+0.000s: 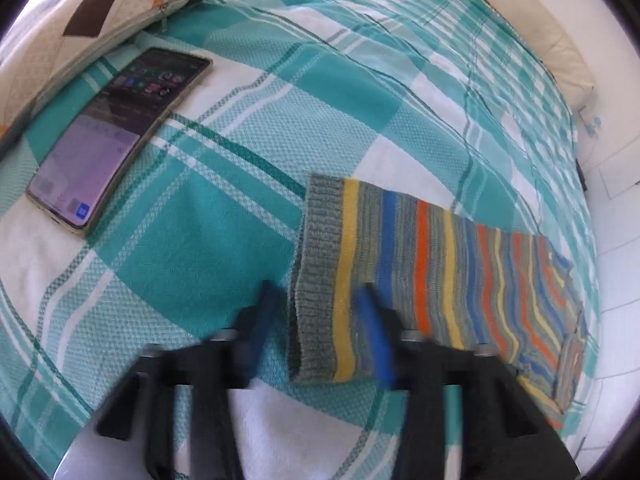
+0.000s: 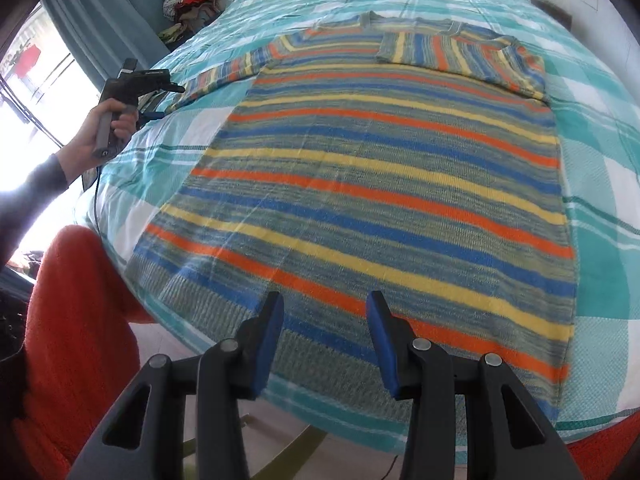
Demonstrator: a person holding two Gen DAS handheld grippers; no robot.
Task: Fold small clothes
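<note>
Lying flat on checked bedspread: striped knit sweater, right sleeve already folded across chest, left sleeve still outstretched. Left gripper open wide around its cuff; right gripper partly open above hem, empty.

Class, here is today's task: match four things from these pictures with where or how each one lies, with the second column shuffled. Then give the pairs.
1 phone
2 sleeve cuff
3 pillow
4 clothes pile

A beside the curtain
B inside the open left gripper
C screen lit, flat on the bedspread
D just behind the phone

Pairs: 1-C, 2-B, 3-D, 4-A
</note>
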